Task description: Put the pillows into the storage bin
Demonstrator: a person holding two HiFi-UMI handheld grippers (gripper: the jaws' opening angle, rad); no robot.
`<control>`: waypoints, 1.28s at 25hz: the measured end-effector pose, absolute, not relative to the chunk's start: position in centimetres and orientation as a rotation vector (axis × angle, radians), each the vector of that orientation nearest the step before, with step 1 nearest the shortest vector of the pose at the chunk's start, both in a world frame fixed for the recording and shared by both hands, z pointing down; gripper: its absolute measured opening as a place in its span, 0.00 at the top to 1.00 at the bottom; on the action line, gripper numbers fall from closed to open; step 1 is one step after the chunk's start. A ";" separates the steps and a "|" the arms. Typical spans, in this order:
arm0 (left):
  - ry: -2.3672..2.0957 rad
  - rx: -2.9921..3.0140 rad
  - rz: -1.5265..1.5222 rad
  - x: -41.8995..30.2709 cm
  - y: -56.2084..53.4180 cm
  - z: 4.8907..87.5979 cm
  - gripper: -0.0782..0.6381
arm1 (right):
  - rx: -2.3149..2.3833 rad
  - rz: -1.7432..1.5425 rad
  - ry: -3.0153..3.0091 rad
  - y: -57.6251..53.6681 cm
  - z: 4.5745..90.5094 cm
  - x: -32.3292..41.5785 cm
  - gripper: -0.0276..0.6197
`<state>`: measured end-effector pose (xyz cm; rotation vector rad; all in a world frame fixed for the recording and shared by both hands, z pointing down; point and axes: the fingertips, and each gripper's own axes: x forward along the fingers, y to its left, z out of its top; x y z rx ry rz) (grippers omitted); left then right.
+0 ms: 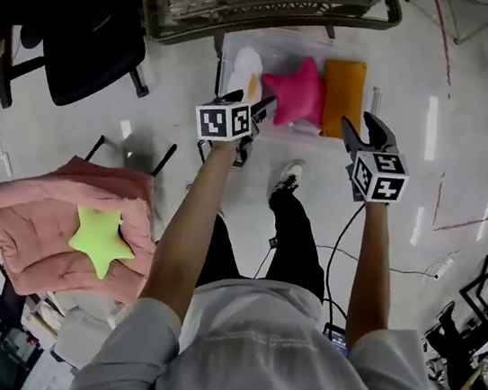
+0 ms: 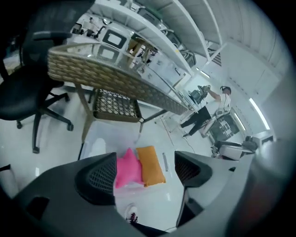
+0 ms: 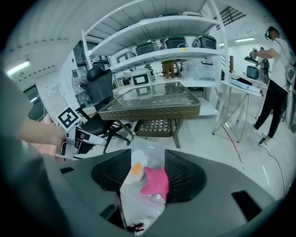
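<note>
Left gripper [image 2: 145,172]: jaws wide apart, nothing in them. Right gripper [image 3: 147,175]: jaws partly spread, also empty. Bin [image 1: 289,44] on floor just ahead, between the two. Inside it: white pillow [image 1: 245,72] nearest left gripper, pink star [image 1: 296,93] in the middle, orange pillow [image 1: 344,86] by right gripper. Wicker table [image 1: 255,0] beyond. Green star [image 1: 101,241] well behind left gripper, on pink cushion [image 1: 31,221].

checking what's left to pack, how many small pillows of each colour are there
pink star pillow: 1
orange pillow: 1
white pillow: 1
yellow-green star pillow: 1
total: 4
</note>
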<state>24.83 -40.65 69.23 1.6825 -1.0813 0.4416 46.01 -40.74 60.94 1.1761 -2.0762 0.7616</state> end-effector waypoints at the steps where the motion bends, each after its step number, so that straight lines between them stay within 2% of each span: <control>1: -1.117 1.675 0.419 22.5 -40.2 68.2 0.32 | 1.140 0.742 -2.101 -41.0 60.3 43.6 0.59; 12: -1.527 1.440 0.123 -4.7 -26.5 60.3 0.33 | 0.638 0.474 -2.327 -36.0 53.9 15.2 0.59; 18: -1.741 1.234 -0.055 -15.5 -13.9 58.0 0.34 | 0.328 0.340 -2.419 -29.4 52.3 1.0 0.59; 22: -1.828 1.113 -0.117 -20.0 -4.3 58.1 0.34 | 0.129 0.273 -2.434 -23.0 52.9 -7.0 0.59; 32: -1.992 0.650 -0.313 -25.6 17.8 61.6 0.34 | -0.414 0.070 -2.359 -5.9 55.2 -23.3 0.58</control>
